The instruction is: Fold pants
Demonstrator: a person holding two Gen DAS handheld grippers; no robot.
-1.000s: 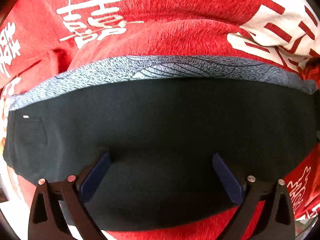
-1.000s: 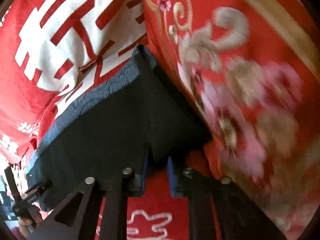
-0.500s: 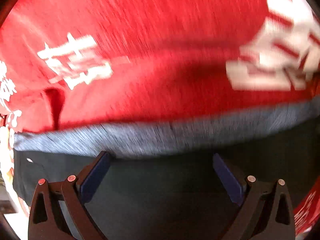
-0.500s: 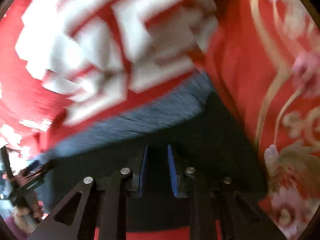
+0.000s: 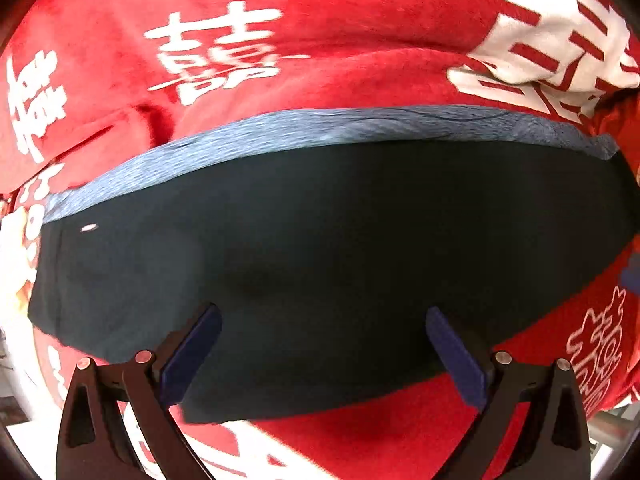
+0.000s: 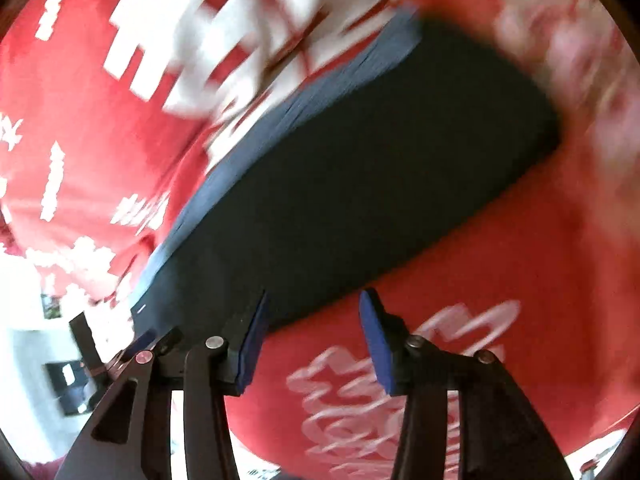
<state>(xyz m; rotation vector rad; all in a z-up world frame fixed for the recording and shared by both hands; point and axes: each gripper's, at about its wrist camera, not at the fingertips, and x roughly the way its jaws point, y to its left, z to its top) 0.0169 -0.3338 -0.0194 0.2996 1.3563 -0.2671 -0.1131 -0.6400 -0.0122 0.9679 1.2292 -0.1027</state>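
The dark pants (image 5: pixel 340 240) lie folded into a flat band on the red blanket, with a blue-grey patterned waistband (image 5: pixel 304 128) along the far edge. They also show in the right wrist view (image 6: pixel 360 168), blurred. My left gripper (image 5: pixel 323 334) is open and empty, its blue pads (image 5: pixel 196 356) spread wide just above the pants' near part. My right gripper (image 6: pixel 312 320) is open and empty, at the pants' near edge, over the red blanket.
A red blanket (image 5: pixel 320 20) with white characters covers the surface under the pants. A red floral cloth (image 6: pixel 580 60) lies to the right of the pants. The bed's edge and a pale room (image 6: pixel 24 320) show at lower left.
My right gripper has opened and let go of the pants' edge, pulling back. My left gripper swung forward over the waistband and came back, staying open. The pants lie flat.
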